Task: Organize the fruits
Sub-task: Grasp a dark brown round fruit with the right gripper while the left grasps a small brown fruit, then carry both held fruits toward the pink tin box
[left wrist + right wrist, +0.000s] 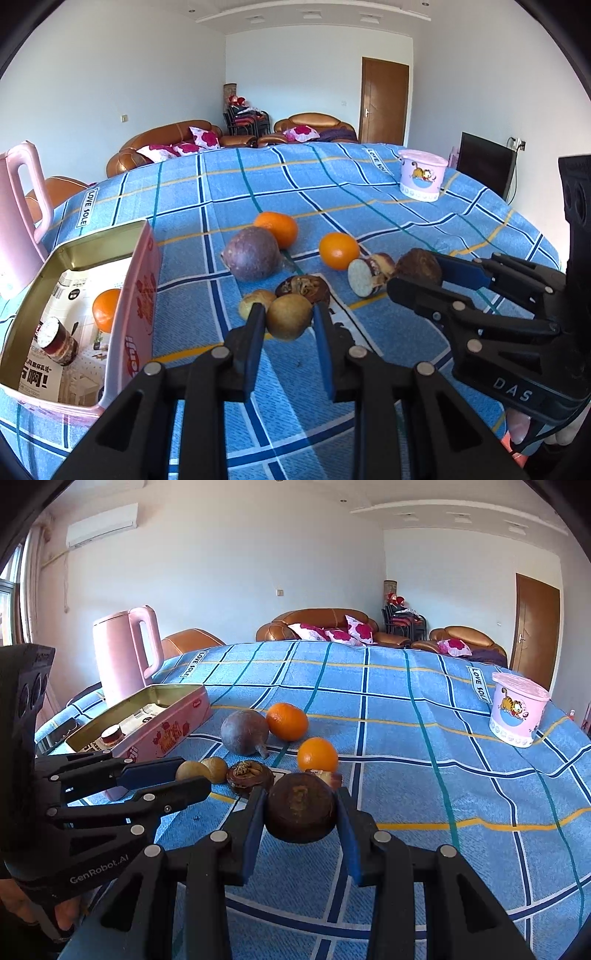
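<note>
My left gripper (289,316) is shut on a small tan round fruit (289,320) near the cloth; it also shows in the right wrist view (192,771). My right gripper (301,808) is shut on a dark brown round fruit (301,812), which also shows in the left wrist view (419,266). On the cloth lie a purple fruit (253,254), two oranges (277,228) (339,251), a second tan fruit (255,301), a cracked dark fruit (303,288) and a cut piece (364,277). A pink tin (135,295) at the left holds an orange (106,309) and a jar (59,341).
A pink kettle (123,653) stands behind the tin. A pink cartoon tub (517,709) stands at the far right of the blue checked tablecloth (424,738). Brown sofas and a door lie beyond the table.
</note>
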`<state>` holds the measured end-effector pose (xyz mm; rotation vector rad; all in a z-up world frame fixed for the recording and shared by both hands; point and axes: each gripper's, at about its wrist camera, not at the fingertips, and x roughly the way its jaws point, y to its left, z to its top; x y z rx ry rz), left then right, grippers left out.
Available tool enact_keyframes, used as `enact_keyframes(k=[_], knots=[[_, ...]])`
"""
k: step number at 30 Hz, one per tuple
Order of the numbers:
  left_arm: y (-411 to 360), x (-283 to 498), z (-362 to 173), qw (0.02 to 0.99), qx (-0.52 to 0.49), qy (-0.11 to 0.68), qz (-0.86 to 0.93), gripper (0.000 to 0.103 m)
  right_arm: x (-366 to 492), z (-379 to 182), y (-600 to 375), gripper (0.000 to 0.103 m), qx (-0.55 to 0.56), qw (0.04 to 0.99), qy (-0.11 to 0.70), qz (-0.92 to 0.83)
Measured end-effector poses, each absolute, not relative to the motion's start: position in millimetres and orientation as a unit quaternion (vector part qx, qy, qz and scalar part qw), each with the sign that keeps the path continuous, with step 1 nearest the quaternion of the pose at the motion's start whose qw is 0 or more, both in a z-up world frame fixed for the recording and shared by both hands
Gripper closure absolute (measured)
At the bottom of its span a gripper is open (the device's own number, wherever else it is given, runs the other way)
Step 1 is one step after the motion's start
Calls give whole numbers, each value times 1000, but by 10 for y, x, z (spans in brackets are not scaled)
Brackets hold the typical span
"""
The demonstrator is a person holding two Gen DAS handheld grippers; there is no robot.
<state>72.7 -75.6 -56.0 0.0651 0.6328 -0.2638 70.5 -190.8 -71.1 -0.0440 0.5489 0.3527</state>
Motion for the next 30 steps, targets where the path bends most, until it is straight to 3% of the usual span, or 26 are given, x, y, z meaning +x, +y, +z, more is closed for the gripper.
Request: enact_keyframes(k=[30], knots=[[-663, 488, -433, 965, 16, 234, -118, 75, 494, -641, -1911, 63, -31, 961, 200, 188]])
